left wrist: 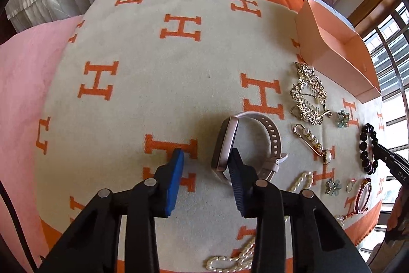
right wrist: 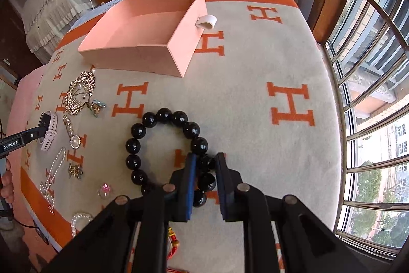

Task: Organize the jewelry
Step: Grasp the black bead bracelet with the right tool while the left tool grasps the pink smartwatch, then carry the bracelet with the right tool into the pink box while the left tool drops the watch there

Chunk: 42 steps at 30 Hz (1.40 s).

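A pink smartwatch (left wrist: 225,142) stands on its side on the orange-and-cream blanket (left wrist: 153,83). My left gripper (left wrist: 206,152) straddles its case. The right finger (left wrist: 236,165) sits inside the strap loop against the case, and the left finger (left wrist: 176,165) stands clear of it, so the jaws are open. A black bead bracelet (right wrist: 163,117) lies on the blanket, and my right gripper (right wrist: 206,157) is shut on a bead at its near right side. The open pink box (right wrist: 184,42) rests at the back, also seen as the pink box (left wrist: 332,60) at the far right.
Between the two grippers lie a gold hair comb (left wrist: 309,94), a pearl brooch pin (left wrist: 311,142), flower clips (left wrist: 333,187), a ring (left wrist: 351,184), a red cord bracelet (left wrist: 364,196) and pearl strands (left wrist: 237,257). A white tape roll (right wrist: 207,22) sits beside the box. Window bars (right wrist: 370,99) run along the right.
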Tool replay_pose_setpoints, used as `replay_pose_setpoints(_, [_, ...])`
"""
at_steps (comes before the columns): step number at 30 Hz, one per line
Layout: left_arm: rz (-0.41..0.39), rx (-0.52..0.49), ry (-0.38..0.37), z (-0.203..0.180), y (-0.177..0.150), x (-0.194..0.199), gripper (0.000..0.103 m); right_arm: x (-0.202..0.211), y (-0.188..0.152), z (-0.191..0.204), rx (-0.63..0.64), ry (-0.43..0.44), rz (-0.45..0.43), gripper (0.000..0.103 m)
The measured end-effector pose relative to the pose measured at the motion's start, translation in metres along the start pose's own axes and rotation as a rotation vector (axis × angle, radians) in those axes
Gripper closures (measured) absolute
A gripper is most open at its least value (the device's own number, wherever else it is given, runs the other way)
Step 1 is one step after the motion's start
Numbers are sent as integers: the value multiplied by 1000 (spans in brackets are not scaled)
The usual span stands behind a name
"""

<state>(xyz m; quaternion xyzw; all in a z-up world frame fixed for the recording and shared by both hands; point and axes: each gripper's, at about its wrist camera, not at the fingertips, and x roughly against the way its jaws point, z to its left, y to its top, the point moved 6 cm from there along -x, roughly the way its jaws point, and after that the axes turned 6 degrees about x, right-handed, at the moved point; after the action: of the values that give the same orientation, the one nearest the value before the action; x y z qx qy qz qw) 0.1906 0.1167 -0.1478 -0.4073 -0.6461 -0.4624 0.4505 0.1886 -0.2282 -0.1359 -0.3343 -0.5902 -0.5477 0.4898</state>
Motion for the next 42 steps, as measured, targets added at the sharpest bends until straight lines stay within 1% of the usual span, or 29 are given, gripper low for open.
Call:
replay_pose_setpoints(1, [7,-2,-3,-1,0,0,81,1,-1,0,-4,5,0,88])
replay_pose_setpoints(2, [22,-1,-8,-2,1,-1,93,1,-1,1,-9,11,0,88])
replay_pose_setpoints(6, [46,14,-30,-3,3,-1,95,3,1,0,-37,53,-4,88])
replay_pose_setpoints(10, [16,-2,-49,-10,5,12,95,17,8,7,-34,78,-42,88])
replay_pose_setpoints(15, [-66,-48,-76,-35,24,45,95,51,34,22,-19,120,-132,88])
replay_pose_setpoints(19, [-142,-110,-96,-72,47,69,95,79,67,38,-5,143,-217,88])
replay_pose_setpoints(22, [-210,-168,-107,-106,67,78,95,93,93,46,-8,159,-270,88])
replay_pose_setpoints(26, [-252,-217,-118,-147,90,70,95,104,128,54,-36,185,-333,88])
replay_pose_setpoints(29, [-262,-220,-113,-170,106,53,95,100,152,55,-67,189,-367,88])
replay_pose_setpoints(32, [-244,-229,-104,-187,118,26,95,80,166,53,-102,205,-342,88])
replay_pose_setpoints(34, [-226,-236,-91,-192,122,6,95,63,172,49,-118,183,-314,87])
replay_pose_setpoints(35, [-220,-242,-81,-193,123,-3,93,53,173,47,-123,167,-293,87])
replay_pose_setpoints(37, [-205,-250,-67,-194,124,-16,83,34,172,37,-141,114,-242,87])
replay_pose_setpoints(38, [-197,-252,-63,-194,124,-19,68,26,170,31,-148,80,-225,87])
replay_pose_setpoints(39, [-189,-253,-83,-194,123,-21,60,21,167,25,-156,53,-217,87])
replay_pose_setpoints(40, [-182,-249,-106,-192,121,-20,57,19,164,20,-164,39,-215,87])
replay_pose_setpoints(42, [-183,-243,-134,-189,117,-17,53,16,156,12,-183,47,-207,87])
